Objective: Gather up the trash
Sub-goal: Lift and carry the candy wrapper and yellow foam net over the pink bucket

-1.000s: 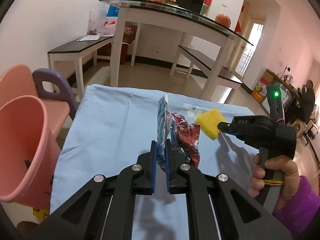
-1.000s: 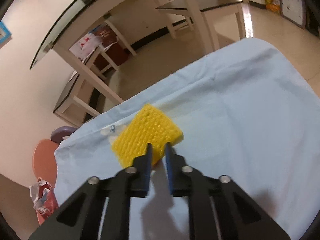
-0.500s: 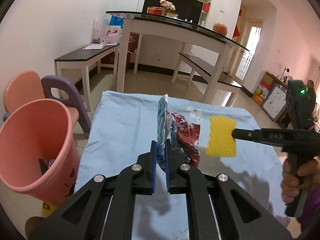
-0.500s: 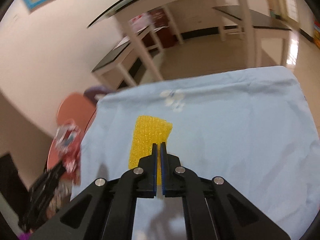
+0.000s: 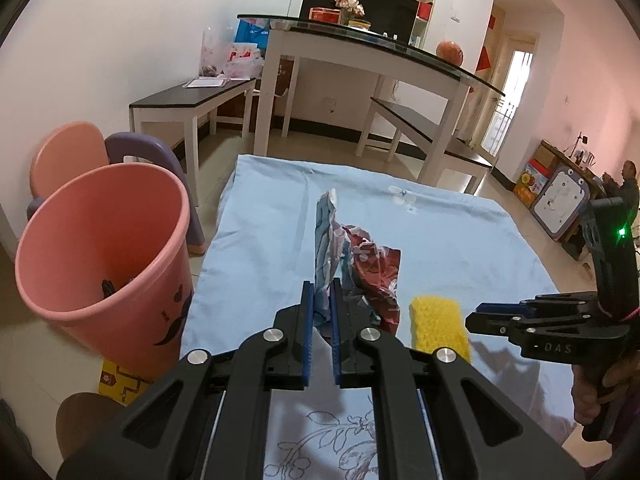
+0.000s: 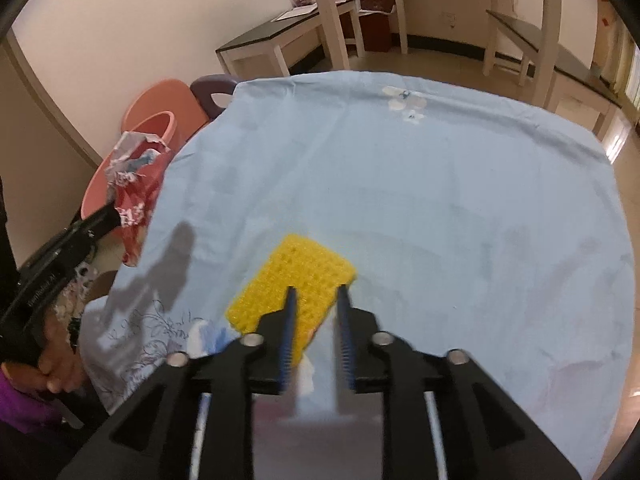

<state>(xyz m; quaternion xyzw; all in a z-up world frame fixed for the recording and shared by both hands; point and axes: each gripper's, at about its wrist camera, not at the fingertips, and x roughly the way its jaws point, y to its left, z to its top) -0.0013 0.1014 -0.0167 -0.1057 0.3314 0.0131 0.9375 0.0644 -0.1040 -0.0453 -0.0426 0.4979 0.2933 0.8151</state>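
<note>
Landmark: the table, covered in a pale blue cloth. Left claw: clamped on a crumpled red-and-white wrapper, held up above the cloth on the table's bin side. Right claw: its jaws have just been opening and stand apart, with a yellow foam net partly between them but not pressed by the pads; the net is seen against the blue cloth, and whether it rests on it cannot be told. In the left view the same net shows just beyond the right claw's tips. Pink bin: standing just off the table's edge, mouth open, something dark inside. A hand grips the right claw's handle.
</note>
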